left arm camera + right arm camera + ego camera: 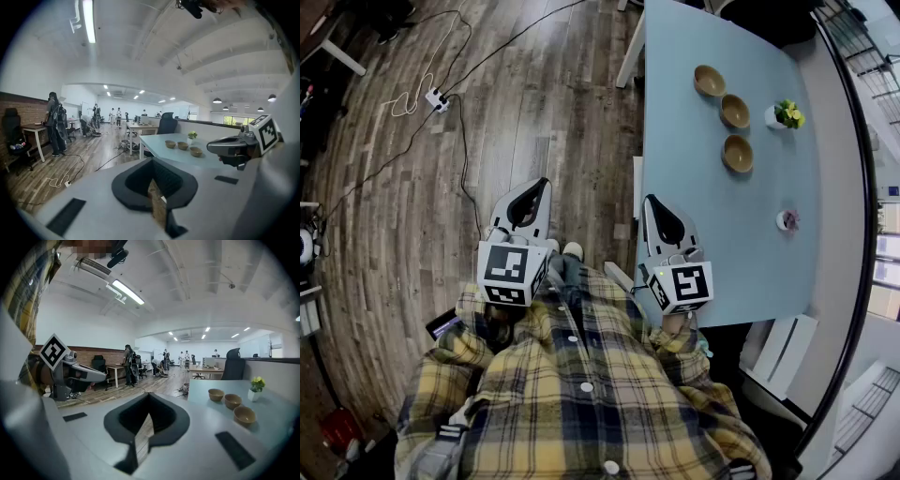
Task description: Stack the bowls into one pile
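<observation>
1. I have the left gripper (538, 186) raised over the wooden floor (525, 103), off the left edge of the counter (722, 253); its jaws are pressed together with nothing between them
2. The right gripper (650, 200) sits over the counter's near left edge; its jaws are likewise together and empty
3. Both grippers point forward and a little downward, side by side but apart, just ahead of my plaid shirt (572, 375)
4. The three brown bowls stand in a row on the far half of the counter, all upright and separate, none resting inside another
5. The farthest bowl (709, 81) is closest to the counter's left edge, the middle bowl (734, 111) comes next, and the nearest bowl (737, 153) closes the row on my side; small gaps show between them
6. A small potted plant (787, 114) stands just beside the middle bowl, on its right in the head view
7. A small white round object (786, 220) lies on the counter nearer to me, well apart from the bowls; I cannot tell what it is
8. All the bowls are well ahead of both grippers
9. On the floor to the left, a black cable (464, 159) runs to a white power strip (437, 98)
</observation>
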### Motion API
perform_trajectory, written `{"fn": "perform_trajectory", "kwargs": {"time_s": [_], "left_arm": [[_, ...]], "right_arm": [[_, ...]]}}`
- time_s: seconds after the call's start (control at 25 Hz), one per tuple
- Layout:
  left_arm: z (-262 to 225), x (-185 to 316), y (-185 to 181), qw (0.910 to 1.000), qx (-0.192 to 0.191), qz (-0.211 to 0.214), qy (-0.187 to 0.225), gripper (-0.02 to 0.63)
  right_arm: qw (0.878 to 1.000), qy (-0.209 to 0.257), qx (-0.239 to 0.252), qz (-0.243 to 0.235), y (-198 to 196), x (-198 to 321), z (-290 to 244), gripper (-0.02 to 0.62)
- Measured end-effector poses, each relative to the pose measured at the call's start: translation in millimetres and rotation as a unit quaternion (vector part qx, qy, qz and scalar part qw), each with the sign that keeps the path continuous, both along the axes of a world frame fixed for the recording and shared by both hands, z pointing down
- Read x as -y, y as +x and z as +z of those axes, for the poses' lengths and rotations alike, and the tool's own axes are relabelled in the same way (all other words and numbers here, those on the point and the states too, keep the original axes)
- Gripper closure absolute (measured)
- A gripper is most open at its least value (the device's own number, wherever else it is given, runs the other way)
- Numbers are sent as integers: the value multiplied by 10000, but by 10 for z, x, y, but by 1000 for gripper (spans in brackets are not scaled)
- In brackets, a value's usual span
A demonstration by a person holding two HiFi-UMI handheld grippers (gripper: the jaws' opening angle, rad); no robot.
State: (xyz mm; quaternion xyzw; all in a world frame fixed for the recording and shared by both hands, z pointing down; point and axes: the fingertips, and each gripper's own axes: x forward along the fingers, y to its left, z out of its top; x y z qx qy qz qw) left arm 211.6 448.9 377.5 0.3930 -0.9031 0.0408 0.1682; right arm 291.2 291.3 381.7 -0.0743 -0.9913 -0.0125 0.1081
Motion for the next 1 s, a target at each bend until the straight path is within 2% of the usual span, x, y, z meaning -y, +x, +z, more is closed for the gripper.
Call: {"fn": "perform_trajectory", "kwargs": {"time_s": [0.4,0.48,0.52,0.72,1.0], "left_arm": [[-45,-98,45,9998,133,-163,73,612],[-57,-159,37,9997,163,-193,63,529],[-54,-186,22,9996,173,-201,40,525],[21,-194,-141,9996,164,-207,92,428],[118,-94,-797,9998,6,-37,197,393]], "right_arm": [[10000,-8,6,-58,48,-9,-53,588],[10000,-67,32,-64,57,-54,-68,559],[9999,-110,31,-60,56,-78,-65,522],[9998,-191,-40,-98,-51,-114,-2,460],[9991,-263,-328,-62,-628,-99,119,429]]}}
